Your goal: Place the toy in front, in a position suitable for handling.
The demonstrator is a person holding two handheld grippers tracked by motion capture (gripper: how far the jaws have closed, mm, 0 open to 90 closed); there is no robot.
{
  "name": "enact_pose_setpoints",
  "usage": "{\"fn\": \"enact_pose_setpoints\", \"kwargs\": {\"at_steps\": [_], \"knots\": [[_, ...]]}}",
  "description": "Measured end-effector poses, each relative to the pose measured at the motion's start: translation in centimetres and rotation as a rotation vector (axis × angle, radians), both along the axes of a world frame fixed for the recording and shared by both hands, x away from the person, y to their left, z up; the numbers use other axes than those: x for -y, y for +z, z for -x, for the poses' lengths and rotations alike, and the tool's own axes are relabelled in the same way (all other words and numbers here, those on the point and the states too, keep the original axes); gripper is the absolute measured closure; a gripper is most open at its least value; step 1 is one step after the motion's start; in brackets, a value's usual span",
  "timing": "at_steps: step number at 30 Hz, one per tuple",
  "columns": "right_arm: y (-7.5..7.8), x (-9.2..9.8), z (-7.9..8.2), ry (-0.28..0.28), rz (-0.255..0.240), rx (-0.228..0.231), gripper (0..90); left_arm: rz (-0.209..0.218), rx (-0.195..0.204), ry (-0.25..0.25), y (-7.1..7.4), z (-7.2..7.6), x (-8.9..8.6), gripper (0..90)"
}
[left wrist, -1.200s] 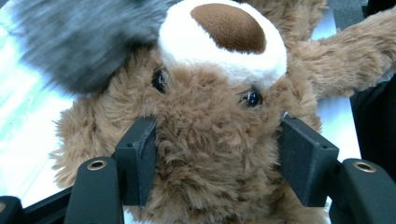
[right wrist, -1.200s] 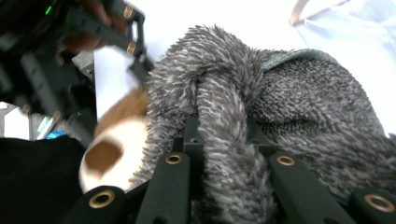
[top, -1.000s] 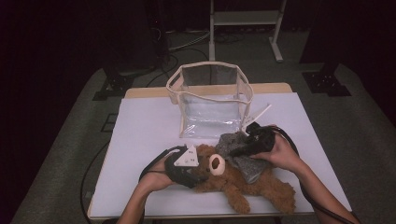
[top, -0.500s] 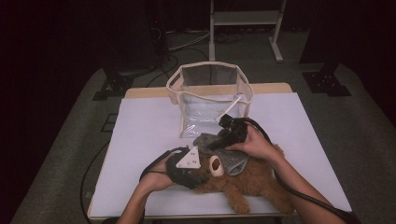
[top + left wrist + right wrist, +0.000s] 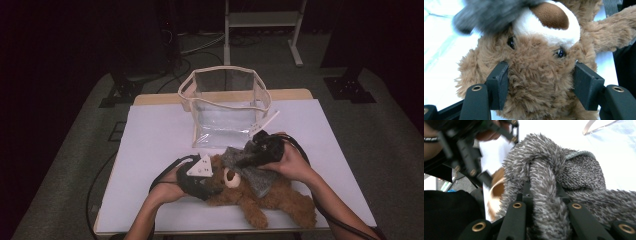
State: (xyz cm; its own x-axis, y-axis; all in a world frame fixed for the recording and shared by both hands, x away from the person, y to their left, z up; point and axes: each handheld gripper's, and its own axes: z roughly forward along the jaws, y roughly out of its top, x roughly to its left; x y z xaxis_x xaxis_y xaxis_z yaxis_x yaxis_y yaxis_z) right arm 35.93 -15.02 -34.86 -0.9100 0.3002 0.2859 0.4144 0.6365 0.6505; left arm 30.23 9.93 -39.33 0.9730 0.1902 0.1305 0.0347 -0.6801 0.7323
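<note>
Meanwhile left claw (image 5: 540, 87) clamps teddy bear's (image 5: 536, 75) head; right claw (image 5: 544, 195) pinches grey fuzzy cloth (image 5: 564, 172).

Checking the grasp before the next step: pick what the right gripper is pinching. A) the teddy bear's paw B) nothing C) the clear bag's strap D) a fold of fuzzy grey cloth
D: in the right gripper view the right gripper is shut on a bunched fold of the grey cloth.

Black jaws, brass screw eyelets; left gripper (image 5: 212, 182) — grey three-cornered plate, black cable.
</note>
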Motion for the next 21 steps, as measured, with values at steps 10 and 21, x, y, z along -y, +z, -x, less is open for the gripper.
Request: {"fn": "enact_pose_setpoints", "kwargs": {"at_steps": [10, 21], "knots": [[0.9, 0.9, 4.1, 0.019, 0.005, 0.066, 76.4, 0.030, -0.026, 0.059, 0.3, -1.6, 0.0, 35.5], [-0.3, 0.6, 0.6, -0.064, 0.024, 0.083, 76.6, 0.081, -0.042, 0.100, 0.2, -2.0, -2.6, 37.1]]}}
